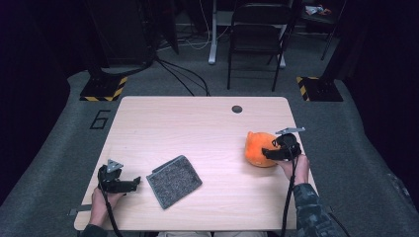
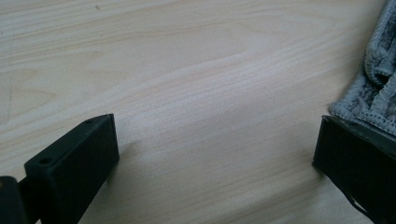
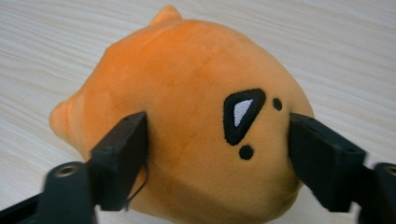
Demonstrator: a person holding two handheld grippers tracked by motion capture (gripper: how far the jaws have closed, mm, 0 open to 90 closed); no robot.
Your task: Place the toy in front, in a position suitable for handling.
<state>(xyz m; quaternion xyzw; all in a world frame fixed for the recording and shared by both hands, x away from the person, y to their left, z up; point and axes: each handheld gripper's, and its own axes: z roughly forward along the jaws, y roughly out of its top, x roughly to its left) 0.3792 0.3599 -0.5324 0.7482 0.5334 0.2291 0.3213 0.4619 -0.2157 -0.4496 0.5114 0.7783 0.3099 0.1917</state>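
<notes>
A round orange plush toy with small ears and a black-and-white stitched mark lies at the right of the wooden table. My right gripper reaches it from the right, and both pads press into its sides. A grey knitted cloth lies flat at the front middle. My left gripper rests low on the table just left of the cloth. Its jaws stand wide apart over bare wood, and the cloth's hem lies beside the right jaw.
A small dark round hole sits near the table's far edge. Behind the table stand a folding chair and two stand bases with yellow-black tape. Cables run over the grey floor.
</notes>
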